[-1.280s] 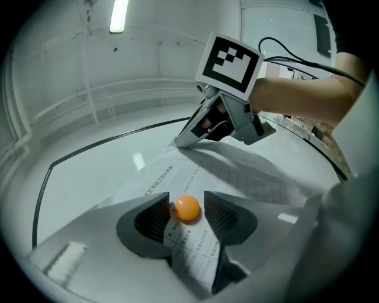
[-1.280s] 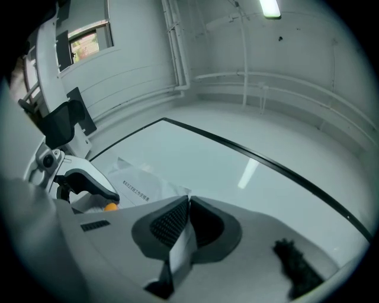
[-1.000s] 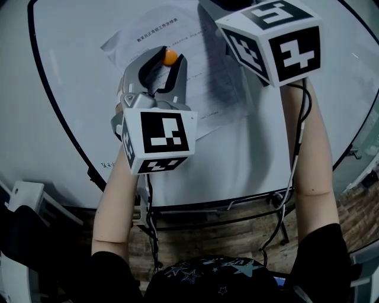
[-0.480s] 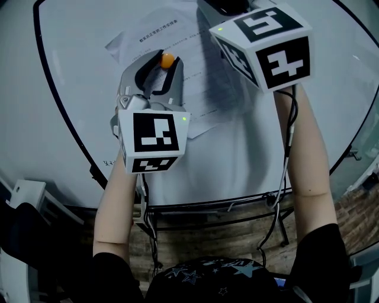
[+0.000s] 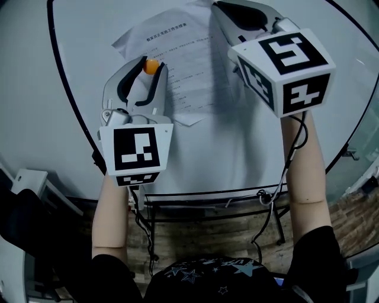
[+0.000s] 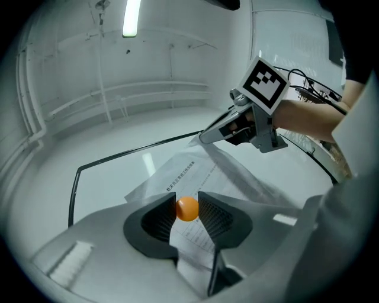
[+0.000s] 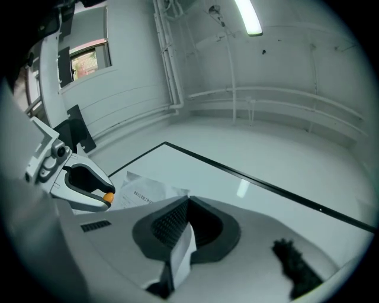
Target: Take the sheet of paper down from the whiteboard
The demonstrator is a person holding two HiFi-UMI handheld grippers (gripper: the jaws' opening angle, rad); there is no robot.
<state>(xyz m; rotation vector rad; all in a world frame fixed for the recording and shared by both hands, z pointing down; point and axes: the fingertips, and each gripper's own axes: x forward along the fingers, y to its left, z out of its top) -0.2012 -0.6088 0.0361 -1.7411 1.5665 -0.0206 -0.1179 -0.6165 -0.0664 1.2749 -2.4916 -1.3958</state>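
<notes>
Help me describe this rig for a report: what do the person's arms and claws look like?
Both are pale grey curved shells: the left claw and right claw have dark ribbed pads. Each carries a white cube with black square markers. Black and white cables run along the right forearm; the sleeves are short and dark.

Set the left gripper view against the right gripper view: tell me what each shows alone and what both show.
Only the left gripper view: the marker cube on the right gripper, and a forearm behind it. Only the right gripper view: that gripper's jaws shut on the edge of the paper, and a bright panel. Both: the whiteboard, the paper, a ceiling lamp, and the left gripper shut on an orange ball.
</notes>
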